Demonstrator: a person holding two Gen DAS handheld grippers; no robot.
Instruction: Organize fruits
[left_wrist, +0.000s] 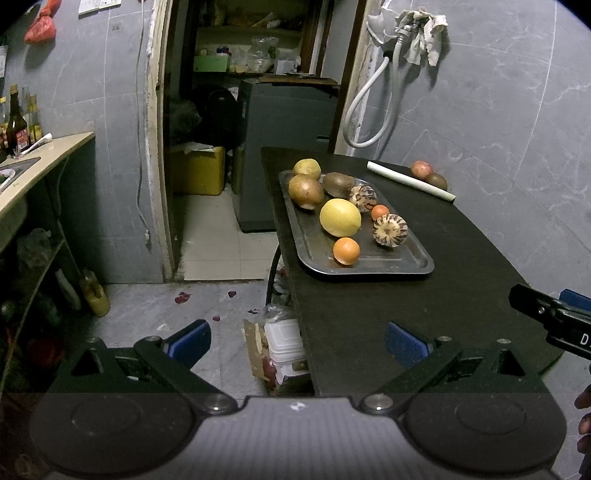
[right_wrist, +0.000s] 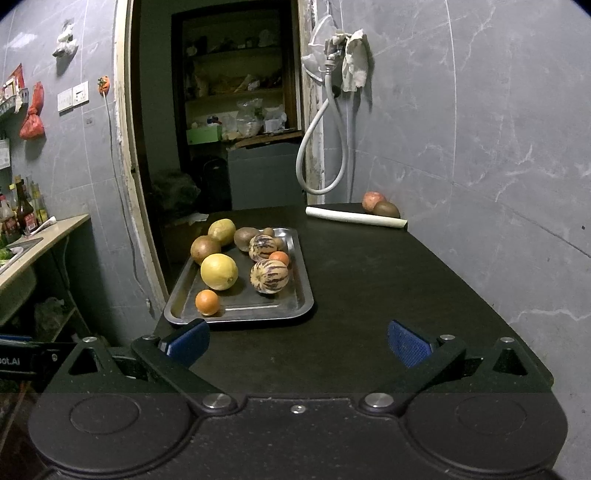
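Black table (right_wrist: 369, 295) bore 1 tray (right_wrist: 301, 295) of firm, round, roll-prone fruit, lemon (right_wrist: 218, 271) best pinched across its middle; we held left gripper (left_wrist: 298, 341) and right gripper (right_wrist: 297, 341) spread wide, empty.

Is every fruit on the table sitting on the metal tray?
No: a reddish fruit and a brown one lie off the tray, behind the white roll by the wall.

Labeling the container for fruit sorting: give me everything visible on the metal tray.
The metal tray is a shallow rectangle with rounded corners and a raised rim, grey and shiny like steel. It lies flat on the black table, at its left edge. It holds fruit: a big yellow one, two oranges, two striped ones and several brown-green ones. Neither gripper touches it.
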